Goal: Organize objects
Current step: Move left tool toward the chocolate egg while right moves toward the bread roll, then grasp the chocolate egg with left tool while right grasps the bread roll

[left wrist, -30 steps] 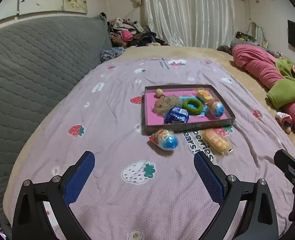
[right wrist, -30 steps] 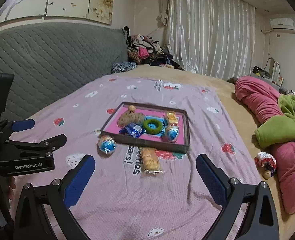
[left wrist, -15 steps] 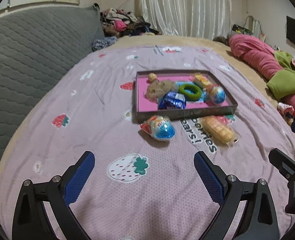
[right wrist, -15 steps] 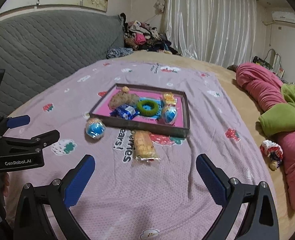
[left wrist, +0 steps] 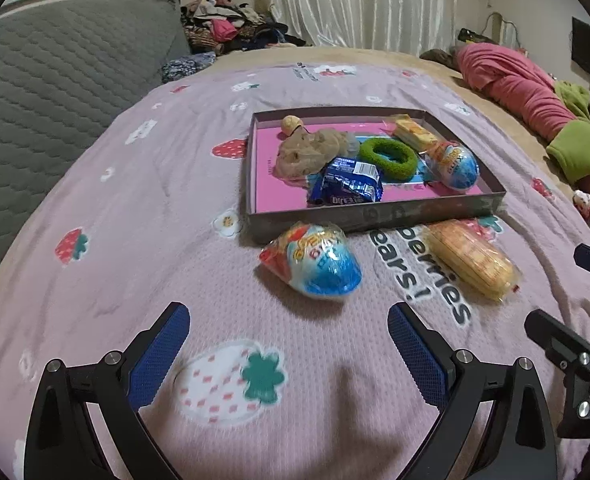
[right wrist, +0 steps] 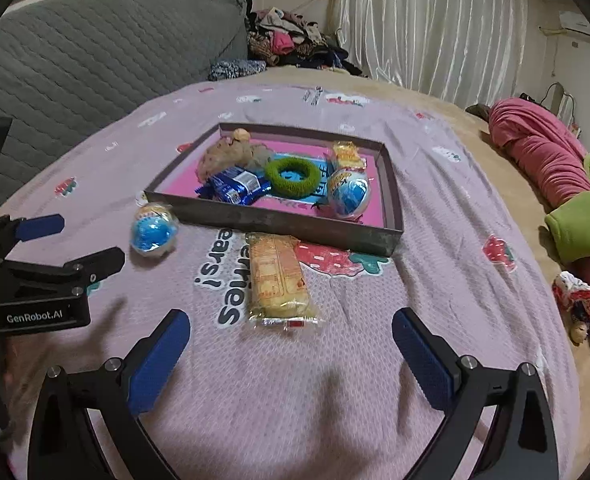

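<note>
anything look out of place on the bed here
Two items lie outside the shallow pink-lined tray: a blue foil-wrapped egg by its near-left corner and a clear-wrapped yellow wafer pack on the bedspread in front. Nothing looks spilled or damaged.

Each camera sits behind its own gripper and looks forward and down along the spread fingers at the bed. The left wrist view faces the wrapped egg (left wrist: pixel 313 266), near, just ahead of the fingertips. The right wrist view faces the yellow snack pack (right wrist: pixel 277 280), equally near. Both views share the tray (left wrist: pixel 375 218) ahead, its contents, and both loose items.
</note>
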`<state>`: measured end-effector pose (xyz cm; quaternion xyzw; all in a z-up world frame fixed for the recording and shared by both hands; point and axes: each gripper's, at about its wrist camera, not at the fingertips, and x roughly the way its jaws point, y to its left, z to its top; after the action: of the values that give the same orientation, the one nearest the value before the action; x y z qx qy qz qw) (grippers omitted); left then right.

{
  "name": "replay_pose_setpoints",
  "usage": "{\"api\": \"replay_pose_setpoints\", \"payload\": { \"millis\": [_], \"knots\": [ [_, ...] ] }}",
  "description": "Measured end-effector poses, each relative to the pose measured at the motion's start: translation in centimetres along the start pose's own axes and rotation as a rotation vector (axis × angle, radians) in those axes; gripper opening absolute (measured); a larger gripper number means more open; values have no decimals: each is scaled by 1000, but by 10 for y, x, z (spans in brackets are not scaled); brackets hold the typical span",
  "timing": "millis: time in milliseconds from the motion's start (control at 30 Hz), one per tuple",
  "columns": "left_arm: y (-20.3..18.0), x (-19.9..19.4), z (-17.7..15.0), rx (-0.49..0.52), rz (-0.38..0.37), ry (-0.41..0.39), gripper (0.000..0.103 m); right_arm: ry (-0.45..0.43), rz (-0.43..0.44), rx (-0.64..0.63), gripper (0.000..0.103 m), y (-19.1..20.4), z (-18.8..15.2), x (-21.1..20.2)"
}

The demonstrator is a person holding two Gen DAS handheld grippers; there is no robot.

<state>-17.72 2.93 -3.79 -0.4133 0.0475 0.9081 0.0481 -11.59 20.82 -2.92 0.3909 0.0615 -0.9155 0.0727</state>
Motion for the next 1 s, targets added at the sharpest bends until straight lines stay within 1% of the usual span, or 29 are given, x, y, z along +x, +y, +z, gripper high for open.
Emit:
{"api": "replay_pose_setpoints", "payload": {
  "millis": [233, 367, 433, 500, 633, 700, 733, 800, 833, 867, 900, 933, 967, 1000],
  "knots": [
    [5, 29, 13, -38, -24, 17, 99, 25, 10, -2, 102, 2, 10, 33],
    [1, 44, 18, -35, -28, 20, 99, 45, 1, -6, 102, 5, 15, 49],
    [1, 51, 22, -37, -32, 19, 99, 54, 13, 12, 102, 4, 17, 58],
    [0, 60, 25, -37, -32, 33, 99, 74, 21, 29, 102, 1, 20, 68],
    [4, 80, 29, -76, -32, 64, 99, 114, 33, 29, 101, -2, 23, 88],
    [6, 88, 30, -91, -12, 74, 99, 137, 55, 22, 92, -2, 22, 100],
    [8, 92, 29, -106, -9, 83, 99, 149, 67, 18, 84, -1, 21, 104],
    [14, 98, 28, -134, -19, 101, 98, 133, 75, 8, 78, -1, 21, 105],
    [16, 100, 28, -143, -28, 104, 96, 117, 91, 4, 66, 0, 21, 104],
    [17, 100, 27, -147, -27, 101, 91, 111, 96, 2, 60, 0, 21, 103],
    [18, 99, 27, -143, -12, 93, 79, 103, 101, -2, 52, 1, 21, 102],
    [17, 98, 26, -134, 1, 85, 69, 100, 107, -6, 47, 2, 20, 102],
    [18, 97, 26, -129, 8, 79, 62, 98, 110, -7, 45, 3, 21, 102],
    [19, 98, 26, -131, -1, 80, 61, 92, 113, -5, 43, 2, 20, 101]
  ]
}}
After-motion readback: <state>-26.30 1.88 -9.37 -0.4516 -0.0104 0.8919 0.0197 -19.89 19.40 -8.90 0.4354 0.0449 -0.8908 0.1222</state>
